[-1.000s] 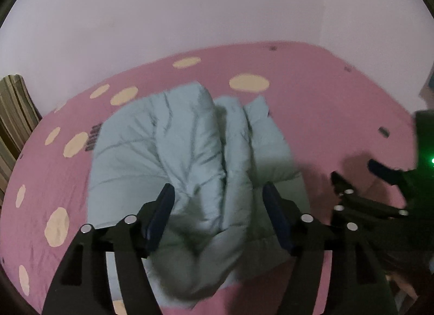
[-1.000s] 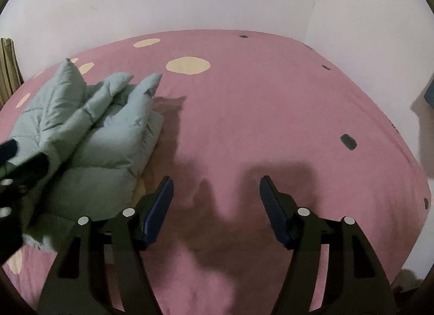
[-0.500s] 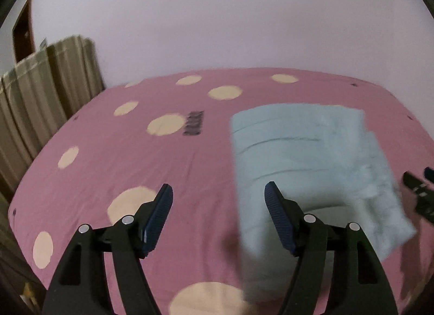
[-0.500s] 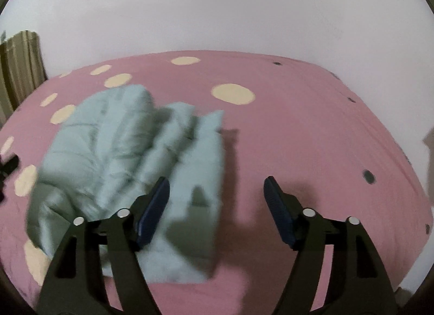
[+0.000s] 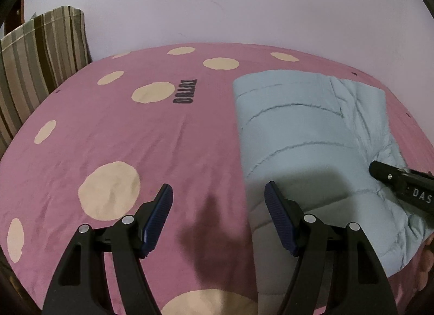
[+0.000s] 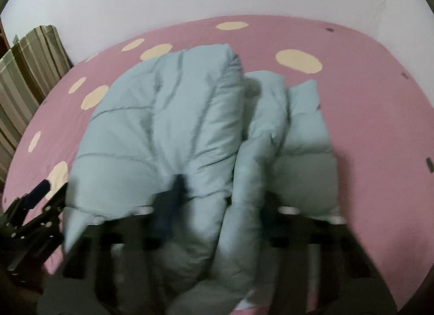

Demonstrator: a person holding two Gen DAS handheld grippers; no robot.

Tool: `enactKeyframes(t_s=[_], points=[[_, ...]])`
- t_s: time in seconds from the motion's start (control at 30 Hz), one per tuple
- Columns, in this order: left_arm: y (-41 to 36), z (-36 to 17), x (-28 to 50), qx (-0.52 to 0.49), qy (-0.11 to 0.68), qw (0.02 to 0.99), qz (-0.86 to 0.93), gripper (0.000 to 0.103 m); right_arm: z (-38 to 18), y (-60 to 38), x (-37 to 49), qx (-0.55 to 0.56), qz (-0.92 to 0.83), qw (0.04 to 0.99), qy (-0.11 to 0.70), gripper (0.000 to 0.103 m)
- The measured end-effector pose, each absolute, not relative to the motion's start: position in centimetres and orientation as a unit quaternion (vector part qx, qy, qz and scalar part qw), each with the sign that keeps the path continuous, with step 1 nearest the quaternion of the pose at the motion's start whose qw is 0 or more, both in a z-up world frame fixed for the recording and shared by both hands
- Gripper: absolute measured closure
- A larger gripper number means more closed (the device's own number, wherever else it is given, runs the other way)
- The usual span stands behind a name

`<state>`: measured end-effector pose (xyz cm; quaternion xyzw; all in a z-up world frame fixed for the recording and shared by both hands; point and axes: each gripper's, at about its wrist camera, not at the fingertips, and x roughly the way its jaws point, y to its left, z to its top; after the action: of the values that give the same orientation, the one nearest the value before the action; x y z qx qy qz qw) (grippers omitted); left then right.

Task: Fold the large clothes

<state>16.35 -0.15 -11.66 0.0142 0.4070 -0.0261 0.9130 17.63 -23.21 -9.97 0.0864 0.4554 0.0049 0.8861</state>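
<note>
Your left gripper [image 5: 218,214] has swung off the pale blue quilted puffer jacket [image 5: 312,136] since a second ago: back then the jacket filled the gap between its fingers, now the fingers are spread wide over bare pink bedsheet with cream dots [image 5: 108,136], holding nothing, and the jacket lies on the bed just past the right finger's outer side, running ahead and to the right. Your right gripper [image 6: 217,212] went the other way: a second ago only sheet lay ahead of it, now the jacket is bunched over and between its fingers. That view is motion-blurred and fabric covers the fingertips, so I can't tell if they're spread or clamped on cloth. Likely reading: left has let go, right is moving in for the next fold or a tidy-up; the jacket looks partly folded, lumpy on the right gripper's side. Around: black lettering printed on the sheet [image 5: 185,92] ahead of the left fingers, a striped brown-and-grey cushion [image 5: 40,63] far off their left side against the wall. Nothing in the way on the bed; only watch the two grippers, they sit close together at the jacket's near edge.
</note>
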Motion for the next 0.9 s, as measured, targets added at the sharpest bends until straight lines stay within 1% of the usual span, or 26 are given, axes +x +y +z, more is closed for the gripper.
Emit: enactKeyframes(t_s=[0.03,0.1,0.17,0.27,0.4,0.53,0.67,0.73,0.9], points=[[-0.2,-11.6,16.5,0.013,0.407,0.913,-0.028,0.034,-9.9,-23.0,17.6,0.087,0.01,0.886,0.455,0.085],[-0.2,-11.2,16.8,0.01,0.405,0.914,-0.034,0.034,-9.2,-22.6,17.4,0.075,0.017,0.891,0.448,0.092],[-0.4,-10.5,16.8,0.005,0.401,0.915,-0.044,0.034,-8.2,-22.7,16.9,0.068,0.012,0.899,0.433,0.094],[-1.2,-9.3,17.0,0.002,0.39,0.919,-0.059,0.034,-6.8,-24.0,16.3,0.061,-0.003,0.908,0.414,0.095],[-3.3,-8.6,17.2,0.007,0.384,0.919,-0.087,0.034,-6.6,-26.9,15.8,0.067,-0.028,0.908,0.412,0.095],[-6.6,-9.1,17.6,0.034,0.387,0.915,-0.112,0.034,-8.7,-29.5,15.9,0.08,-0.045,0.898,0.43,0.094],[-8.9,-11.1,18.2,0.061,0.409,0.903,-0.115,0.034,-10.8,-30.7,16.3,0.082,-0.054,0.891,0.444,0.092],[-9.6,-12.2,18.5,0.068,0.418,0.899,-0.112,0.032,-12.0,-31.2,16.5,0.087,-0.056,0.886,0.453,0.089],[-10.4,-14.1,19.2,0.085,0.433,0.89,-0.112,0.032,-14.6,-32.1,17.2,0.108,-0.049,0.874,0.47,0.088]])
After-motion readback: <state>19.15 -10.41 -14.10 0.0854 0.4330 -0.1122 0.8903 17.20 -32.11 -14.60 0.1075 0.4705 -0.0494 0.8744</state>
